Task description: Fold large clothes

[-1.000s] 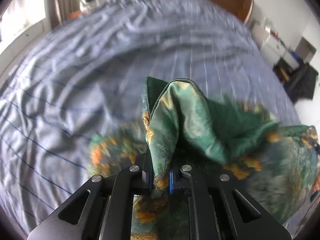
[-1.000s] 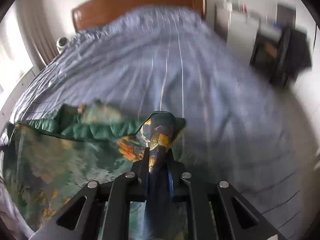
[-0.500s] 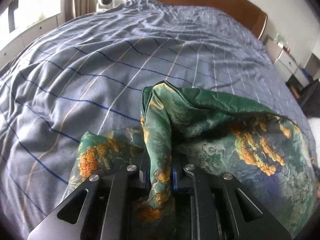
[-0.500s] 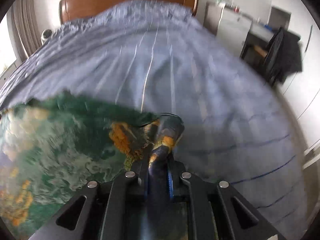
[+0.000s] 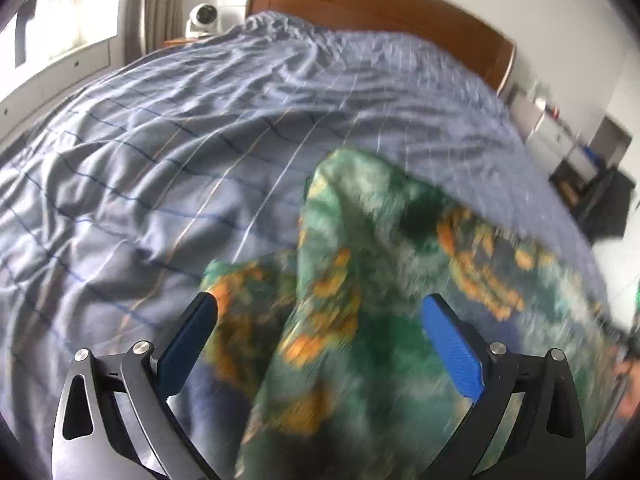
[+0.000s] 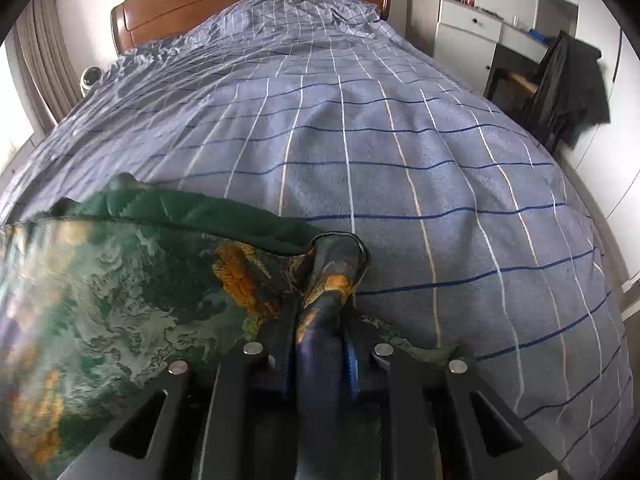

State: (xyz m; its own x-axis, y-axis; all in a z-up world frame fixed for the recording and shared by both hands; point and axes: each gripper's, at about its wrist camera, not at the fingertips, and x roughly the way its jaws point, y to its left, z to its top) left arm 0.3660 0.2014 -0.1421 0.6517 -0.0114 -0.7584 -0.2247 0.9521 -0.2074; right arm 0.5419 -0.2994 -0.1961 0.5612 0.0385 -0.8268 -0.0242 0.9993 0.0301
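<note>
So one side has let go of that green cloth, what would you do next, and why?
Probably open the right tool fully and draw it back. The left tool already stands wide open, its jaws having just opened, with the green patterned cloth loose between them, while the right one's jaws have only begun parting around their corner on the checked bedspread.

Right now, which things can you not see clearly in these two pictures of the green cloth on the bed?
- Left wrist view: the print on the green cloth is blurred by motion.
- Right wrist view: the cloth's left part is cut off by the picture edge.
- Right wrist view: whether the right tool still pinches the fold; the cloth hides the pads.
- Right wrist view: small items on the white cabinet are too small.
</note>
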